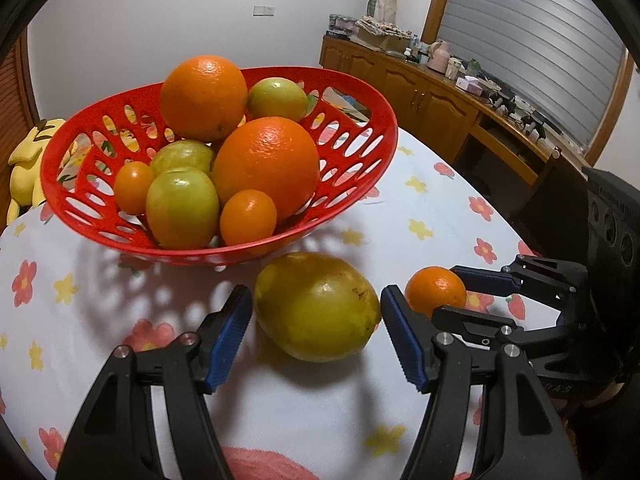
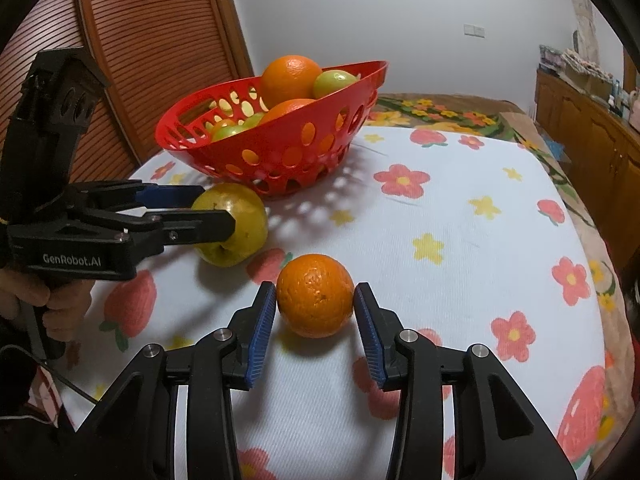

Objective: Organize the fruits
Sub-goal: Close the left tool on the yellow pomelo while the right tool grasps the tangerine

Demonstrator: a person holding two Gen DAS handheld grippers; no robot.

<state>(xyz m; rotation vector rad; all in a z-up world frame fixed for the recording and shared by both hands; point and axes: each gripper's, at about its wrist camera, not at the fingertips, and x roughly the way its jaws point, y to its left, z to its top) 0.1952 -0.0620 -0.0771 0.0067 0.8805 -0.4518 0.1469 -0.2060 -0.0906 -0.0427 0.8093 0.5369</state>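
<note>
A red perforated basket (image 1: 360, 148) holds several oranges and green fruits; it also shows in the right wrist view (image 2: 280, 152). A large yellow-green fruit (image 1: 316, 306) lies on the flowered cloth in front of it. My left gripper (image 1: 316, 340) is open, with its fingers on either side of that fruit and small gaps showing; it shows from the side in the right wrist view (image 2: 212, 208). A small orange (image 2: 316, 296) lies to the right. My right gripper (image 2: 316, 328) is open around it, with its blue pads close to the orange's sides. The orange also shows in the left wrist view (image 1: 436, 290).
The table has a white cloth with flowers (image 2: 460, 240). A yellow plush toy (image 1: 28, 160) lies behind the basket at the left. A wooden sideboard (image 1: 420, 92) with clutter stands along the far wall. A slatted wooden door (image 2: 152, 52) is behind the table.
</note>
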